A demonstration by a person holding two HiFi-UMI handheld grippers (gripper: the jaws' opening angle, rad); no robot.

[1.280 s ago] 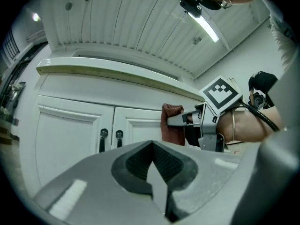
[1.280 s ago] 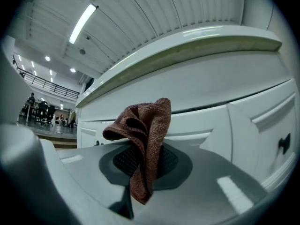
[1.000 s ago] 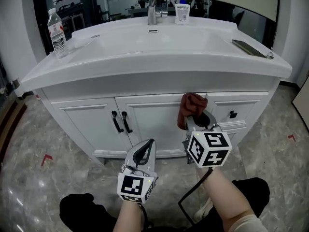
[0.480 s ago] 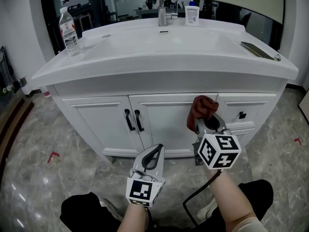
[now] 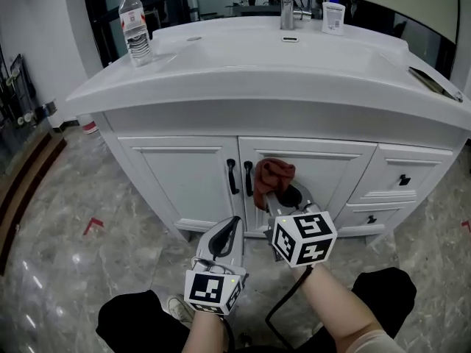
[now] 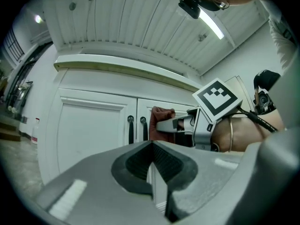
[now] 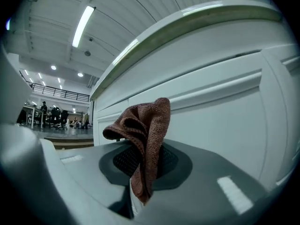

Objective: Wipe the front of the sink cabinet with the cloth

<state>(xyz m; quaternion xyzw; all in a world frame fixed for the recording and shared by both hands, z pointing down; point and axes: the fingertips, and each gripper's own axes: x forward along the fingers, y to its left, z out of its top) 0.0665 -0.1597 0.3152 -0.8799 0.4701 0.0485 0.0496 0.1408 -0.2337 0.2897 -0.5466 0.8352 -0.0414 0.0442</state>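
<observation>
Brown cloth [image 5: 274, 173] is clamped in right gripper [image 5: 284, 197], held at cabinet door [image 5: 327, 169]; left gripper [image 5: 229, 227] is closed, empty.

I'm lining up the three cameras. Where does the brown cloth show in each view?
Head view: centre, cloth held by the right gripper before the cabinet door.
Left gripper view: right of centre, beside the black door handles.
Right gripper view: centre, pinched between the jaws.
Shared landmark: the countertop edge above it.
</observation>
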